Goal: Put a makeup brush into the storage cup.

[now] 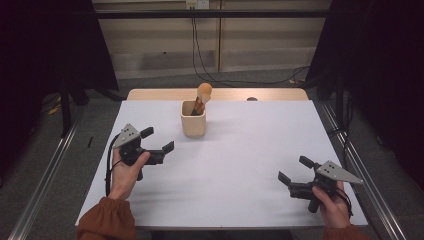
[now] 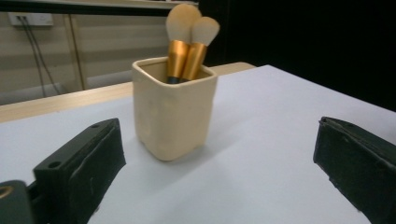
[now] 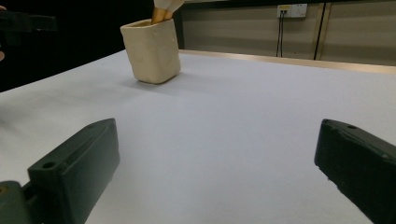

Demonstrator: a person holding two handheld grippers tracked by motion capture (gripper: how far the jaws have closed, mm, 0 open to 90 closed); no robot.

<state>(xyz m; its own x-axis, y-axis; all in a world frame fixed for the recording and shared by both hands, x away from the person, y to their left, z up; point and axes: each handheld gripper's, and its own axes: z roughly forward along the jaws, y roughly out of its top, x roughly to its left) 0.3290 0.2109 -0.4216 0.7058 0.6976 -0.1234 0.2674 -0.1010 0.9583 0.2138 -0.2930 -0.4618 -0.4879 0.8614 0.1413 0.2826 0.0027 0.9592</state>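
A cream square cup stands upright at the middle back of the white table. Two makeup brushes with gold ferrules and pale bristles stick out of it. In the left gripper view the cup sits just ahead of the jaws, with the brushes leaning to one side. My left gripper is open, a short way left of the cup, holding nothing. My right gripper is open near the front right edge, far from the cup, and is empty.
Beyond the white sheet runs the table's bare wooden edge. Cables trail across the floor behind it, under a wall socket. Metal rails run along both sides of the table.
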